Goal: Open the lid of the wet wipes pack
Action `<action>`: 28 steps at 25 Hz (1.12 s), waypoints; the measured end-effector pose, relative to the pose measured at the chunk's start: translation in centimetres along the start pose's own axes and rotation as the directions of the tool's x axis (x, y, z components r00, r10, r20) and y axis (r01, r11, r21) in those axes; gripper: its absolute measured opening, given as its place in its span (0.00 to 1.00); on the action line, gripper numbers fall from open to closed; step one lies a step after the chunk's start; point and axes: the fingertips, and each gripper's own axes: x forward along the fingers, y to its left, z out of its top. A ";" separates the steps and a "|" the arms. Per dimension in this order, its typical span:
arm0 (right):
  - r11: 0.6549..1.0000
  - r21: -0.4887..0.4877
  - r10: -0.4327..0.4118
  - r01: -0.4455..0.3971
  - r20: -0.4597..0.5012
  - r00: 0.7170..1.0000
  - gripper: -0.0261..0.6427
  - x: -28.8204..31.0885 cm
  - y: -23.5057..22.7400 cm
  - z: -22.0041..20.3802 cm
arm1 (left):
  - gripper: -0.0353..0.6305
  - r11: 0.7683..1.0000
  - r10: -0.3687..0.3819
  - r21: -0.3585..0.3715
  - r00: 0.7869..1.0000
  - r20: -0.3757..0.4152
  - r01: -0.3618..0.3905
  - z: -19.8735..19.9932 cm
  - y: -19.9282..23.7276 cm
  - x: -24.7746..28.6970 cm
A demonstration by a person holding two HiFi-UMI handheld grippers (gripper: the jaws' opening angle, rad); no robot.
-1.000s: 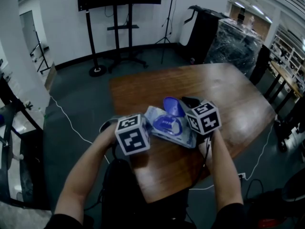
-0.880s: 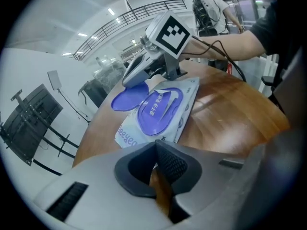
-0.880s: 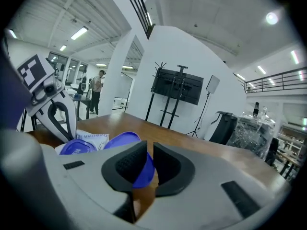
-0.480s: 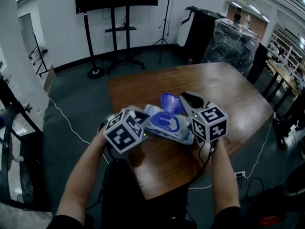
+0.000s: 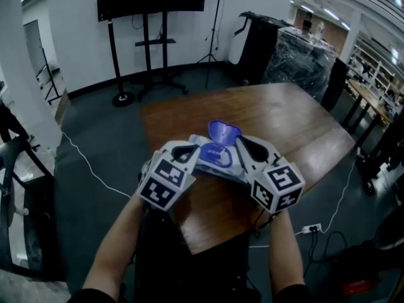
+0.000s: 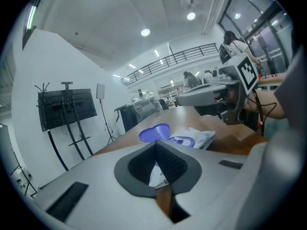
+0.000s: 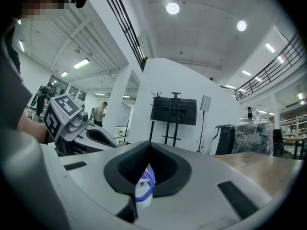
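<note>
- Flanking wet wipes pack (image 5: pixel 218 158), lid (image 5: pixel 223 131) up, on wooden table (image 5: pixel 290 115)
- Clenched pad to pad: left gripper (image 5: pixel 189 149), right gripper (image 5: pixel 240 141), its jaws just closed
- Beyond: TV stand (image 5: pixel 151 40), wrapped pallet (image 5: pixel 300 52)

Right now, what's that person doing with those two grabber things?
A person holds a gripper in each hand at a wooden table. The wet wipes pack lies on the table between them, its purple lid already flipped up. The left gripper and the right gripper are both shut and empty; the right one's jaws have just closed on nothing.
</note>
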 end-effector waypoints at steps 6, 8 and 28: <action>1.000 0.007 0.025 -0.025 0.021 0.999 0.06 -1.8 3.1 0.4 | 0.06 0.999 0.027 -0.027 0.998 0.057 -0.025 0.9 -1.1 -2.0; 0.999 0.014 0.031 -0.031 0.032 0.999 0.06 -2.6 3.7 0.5 | 0.06 0.998 0.046 -0.038 0.996 0.076 -0.043 1.4 -1.3 -2.7; 0.998 0.035 0.050 -0.054 0.088 0.995 0.06 -10.8 10.7 0.4 | 0.06 0.985 0.110 -0.148 0.984 0.143 -0.089 1.4 -8.4 -11.0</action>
